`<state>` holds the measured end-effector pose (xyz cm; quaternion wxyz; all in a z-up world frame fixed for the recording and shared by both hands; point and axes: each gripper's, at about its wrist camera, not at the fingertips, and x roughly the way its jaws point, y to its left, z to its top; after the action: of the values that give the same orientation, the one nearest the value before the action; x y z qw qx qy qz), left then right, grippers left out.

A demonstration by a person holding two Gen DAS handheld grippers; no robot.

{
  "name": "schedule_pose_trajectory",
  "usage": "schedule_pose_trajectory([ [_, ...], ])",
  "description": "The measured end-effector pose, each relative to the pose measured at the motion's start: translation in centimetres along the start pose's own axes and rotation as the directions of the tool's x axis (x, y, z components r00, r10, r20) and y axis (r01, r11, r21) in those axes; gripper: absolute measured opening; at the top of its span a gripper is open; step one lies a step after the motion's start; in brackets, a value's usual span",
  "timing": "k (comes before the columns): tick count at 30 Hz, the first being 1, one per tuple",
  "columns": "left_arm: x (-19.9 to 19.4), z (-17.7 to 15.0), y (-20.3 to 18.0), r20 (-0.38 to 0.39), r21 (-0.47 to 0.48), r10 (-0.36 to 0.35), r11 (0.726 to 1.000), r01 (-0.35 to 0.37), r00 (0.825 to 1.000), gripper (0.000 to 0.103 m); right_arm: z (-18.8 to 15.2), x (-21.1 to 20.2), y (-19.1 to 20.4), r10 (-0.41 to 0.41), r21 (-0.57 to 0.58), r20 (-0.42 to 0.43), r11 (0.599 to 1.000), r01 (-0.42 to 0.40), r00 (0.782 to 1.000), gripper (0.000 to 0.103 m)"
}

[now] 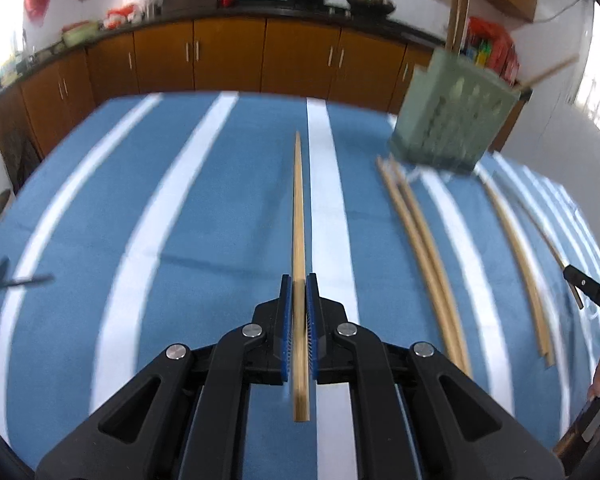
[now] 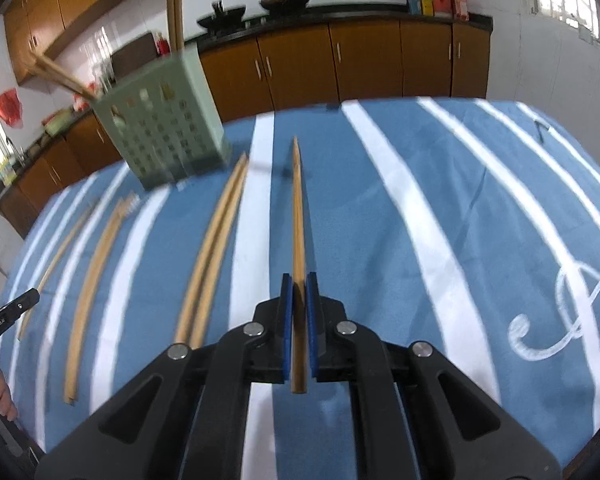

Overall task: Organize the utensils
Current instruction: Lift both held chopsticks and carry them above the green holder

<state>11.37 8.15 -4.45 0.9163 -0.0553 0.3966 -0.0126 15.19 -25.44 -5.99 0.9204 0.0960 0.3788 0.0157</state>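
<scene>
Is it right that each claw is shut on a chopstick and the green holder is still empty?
Not quite. Each claw does grip a chopstick, left and right, but the holder is not empty: the right wrist view shows chopsticks standing in it.

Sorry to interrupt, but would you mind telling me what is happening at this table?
A person is sorting chopsticks with two handheld grippers. The left gripper is shut on one chopstick, and the right gripper on another chopstick. More loose chopsticks lie on the blue striped cloth, near a green holder already containing several.
</scene>
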Motion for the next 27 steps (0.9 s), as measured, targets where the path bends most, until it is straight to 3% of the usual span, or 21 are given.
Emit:
schedule_pose_trajectory([
  [11,-5.4,4.3,-0.4,0.203,-0.026,-0.018,0.999,0.024,0.979,0.007,3.5,-5.3,0.7,0.04,-0.003,0.182,0.999,-0.04,0.983,0.008],
  [22,-6.8,5.9,-0.9,0.263,-0.024,-0.03,0.999,0.037,0.964,0.007,5.2,-7.9,1.5,0.058,-0.019,0.272,0.998,-0.055,0.96,0.008],
  [27,-7.9,7.2,-1.4,0.297,0.002,-0.047,0.999,0.049,0.954,0.007,6.7,-9.6,2.2,0.083,-0.039,0.329,0.997,-0.074,0.941,0.008],
])
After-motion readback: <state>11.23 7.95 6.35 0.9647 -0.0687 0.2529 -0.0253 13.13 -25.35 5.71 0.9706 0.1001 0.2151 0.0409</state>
